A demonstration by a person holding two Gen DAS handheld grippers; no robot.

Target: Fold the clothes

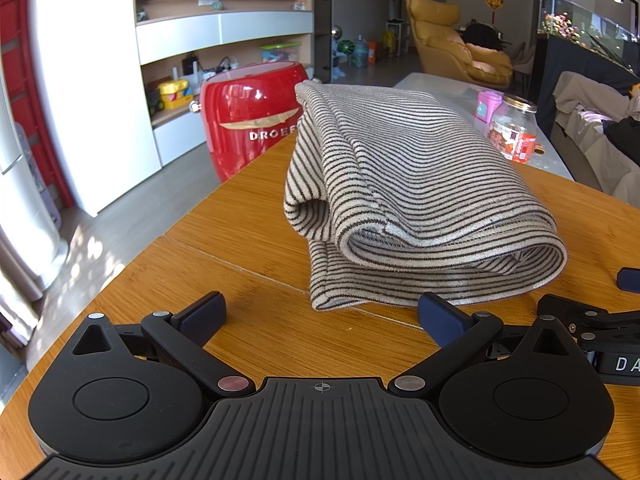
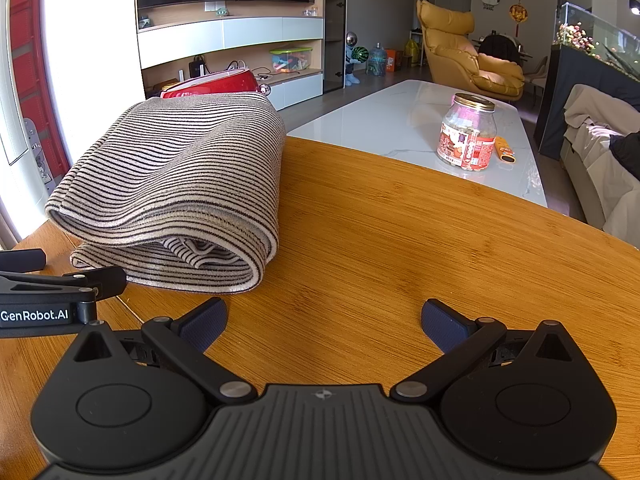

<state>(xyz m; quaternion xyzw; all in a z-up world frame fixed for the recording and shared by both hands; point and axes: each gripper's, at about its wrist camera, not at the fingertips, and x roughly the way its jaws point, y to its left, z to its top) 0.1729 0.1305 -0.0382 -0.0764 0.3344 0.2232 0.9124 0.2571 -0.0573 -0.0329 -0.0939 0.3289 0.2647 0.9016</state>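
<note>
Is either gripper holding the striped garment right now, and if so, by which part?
Nothing is held. The left gripper and right gripper are both open over the wooden table; the folded striped garment lies free.

Folded striped knit garment [image 1: 404, 184], cream with thin dark horizontal stripes, lying in a thick multi-layer bundle on the wooden tabletop [image 1: 248, 216]. In the left wrist view it rests directly ahead of the left gripper [image 1: 322, 316], its rolled edge facing the open fingers, near hem just beside the right-hand fingertip. In the right wrist view the garment [image 2: 180, 184] lies ahead and left of the right gripper [image 2: 324, 320], apart from both fingers.
</note>
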